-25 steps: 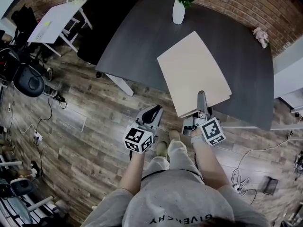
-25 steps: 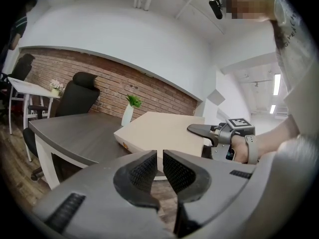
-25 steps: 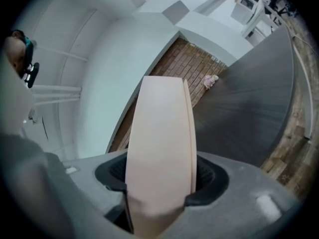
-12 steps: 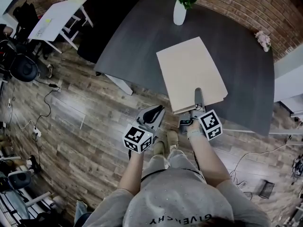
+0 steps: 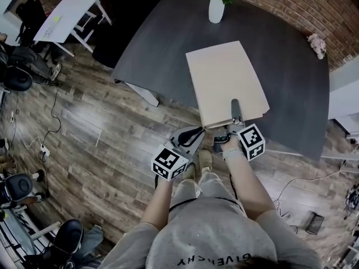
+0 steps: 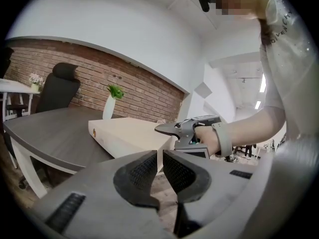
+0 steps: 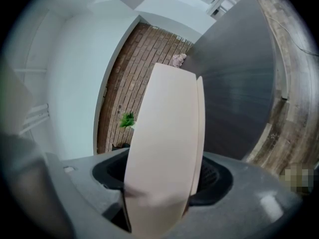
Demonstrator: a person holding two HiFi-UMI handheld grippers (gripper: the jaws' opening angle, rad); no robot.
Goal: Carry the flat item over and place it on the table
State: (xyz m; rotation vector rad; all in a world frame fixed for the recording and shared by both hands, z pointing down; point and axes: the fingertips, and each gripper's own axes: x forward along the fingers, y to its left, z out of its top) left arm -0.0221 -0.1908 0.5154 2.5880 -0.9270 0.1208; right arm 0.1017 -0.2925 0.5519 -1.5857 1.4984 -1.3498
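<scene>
The flat item is a pale beige box [image 5: 227, 80] lying on the dark grey table [image 5: 162, 43], its near edge jutting a little past the table's front. My right gripper [image 5: 234, 110] is at that near edge, one jaw over the top of the box. In the right gripper view the box [image 7: 167, 133] stands between the jaws of that gripper [image 7: 164, 183]. They are opening and no longer clamp it. My left gripper [image 5: 193, 132] hangs shut and empty just left of the box, below the table edge; its pads [image 6: 144, 171] almost meet.
A white vase with a green plant [image 5: 216, 7] stands at the table's far side, and a small flower pot [image 5: 317, 43] at its right. A white desk [image 5: 67, 15] and office chairs [image 5: 17, 77] stand to the left. Cables lie on the wooden floor [image 5: 84, 133].
The box has been carried forward and now rests flat on the table. Both grippers moved toward the table edge, the left one up beside the box's corner.
</scene>
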